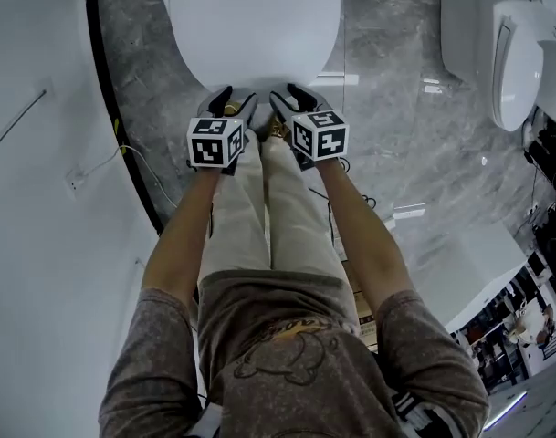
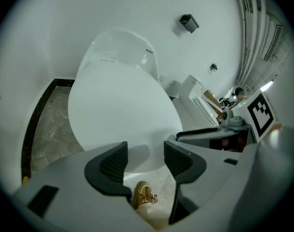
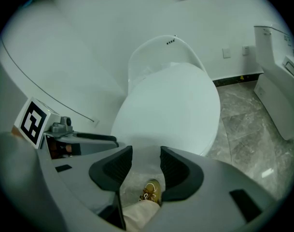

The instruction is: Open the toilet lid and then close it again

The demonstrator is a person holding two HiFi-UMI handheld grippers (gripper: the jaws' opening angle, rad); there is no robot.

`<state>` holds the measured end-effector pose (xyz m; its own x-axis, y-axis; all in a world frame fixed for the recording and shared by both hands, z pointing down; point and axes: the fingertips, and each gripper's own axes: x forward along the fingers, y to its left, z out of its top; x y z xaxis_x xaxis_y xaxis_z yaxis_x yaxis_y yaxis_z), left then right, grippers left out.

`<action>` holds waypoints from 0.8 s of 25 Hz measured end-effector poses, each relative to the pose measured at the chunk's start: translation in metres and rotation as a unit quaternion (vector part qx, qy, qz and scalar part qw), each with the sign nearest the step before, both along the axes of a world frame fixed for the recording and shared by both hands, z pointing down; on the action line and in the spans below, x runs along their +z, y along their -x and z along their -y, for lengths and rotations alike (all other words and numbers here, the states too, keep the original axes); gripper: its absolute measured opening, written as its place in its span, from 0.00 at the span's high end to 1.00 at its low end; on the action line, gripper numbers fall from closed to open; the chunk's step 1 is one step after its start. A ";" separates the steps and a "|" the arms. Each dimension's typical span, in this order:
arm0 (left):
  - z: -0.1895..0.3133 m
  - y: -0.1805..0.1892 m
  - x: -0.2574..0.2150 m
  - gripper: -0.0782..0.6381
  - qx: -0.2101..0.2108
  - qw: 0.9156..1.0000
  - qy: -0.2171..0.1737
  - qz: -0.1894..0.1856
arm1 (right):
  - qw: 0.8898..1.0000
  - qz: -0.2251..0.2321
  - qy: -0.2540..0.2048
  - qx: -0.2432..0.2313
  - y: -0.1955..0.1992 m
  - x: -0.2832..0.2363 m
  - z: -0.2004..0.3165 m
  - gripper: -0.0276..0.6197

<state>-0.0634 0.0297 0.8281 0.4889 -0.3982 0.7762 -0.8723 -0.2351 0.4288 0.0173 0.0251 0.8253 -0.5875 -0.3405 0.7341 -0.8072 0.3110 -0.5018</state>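
A grey marble-patterned tile floor (image 1: 414, 135) carries everything. A black skirting strip (image 1: 122, 117) runs along its left edge under a curved white wall (image 1: 31, 199).

At the floor's far edge, against that wall, stands the white ceramic toilet, its smooth oval white toilet lid (image 1: 250, 26) lying flat and closed over the bowl. A second white toilet (image 1: 519, 62) stands at the floor's right edge, well apart from the first.

A person in a grey-brown printed shirt (image 1: 287, 363) and beige trousers (image 1: 259, 208) stands at the lid's front edge with both arms stretched down.

The left gripper (image 1: 234, 103), grey with black pads and a marker cube, points down at the lid's front rim. In the left gripper view its jaws (image 2: 146, 153) stand moderately apart, gripping nothing; the lid's front edge (image 2: 118, 110) shows in the gap beyond them.

The right gripper (image 1: 291, 99) sits just beside it at the same rim. Its jaws (image 3: 146, 161) are also parted, somewhat narrower, with no pad pressing on anything; the lid (image 3: 171, 105) lies just ahead.

Tan laced shoes (image 2: 143, 195) show below the jaws on the floor.
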 end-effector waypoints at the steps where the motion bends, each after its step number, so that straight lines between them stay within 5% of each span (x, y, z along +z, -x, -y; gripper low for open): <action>1: 0.006 0.000 -0.013 0.56 -0.001 1.000 -0.006 -0.004 | 1.000 0.001 -0.005 -0.001 -0.001 -0.012 0.005 0.65; 9: 0.053 -0.011 -0.188 0.56 -0.008 0.995 -0.093 -0.038 | 0.996 0.014 -0.089 0.009 -0.018 -0.175 0.044 0.65; 20: 0.075 -0.026 -0.441 0.56 0.039 0.965 -0.250 -0.072 | 0.970 0.073 -0.233 0.018 -0.029 -0.410 0.044 0.65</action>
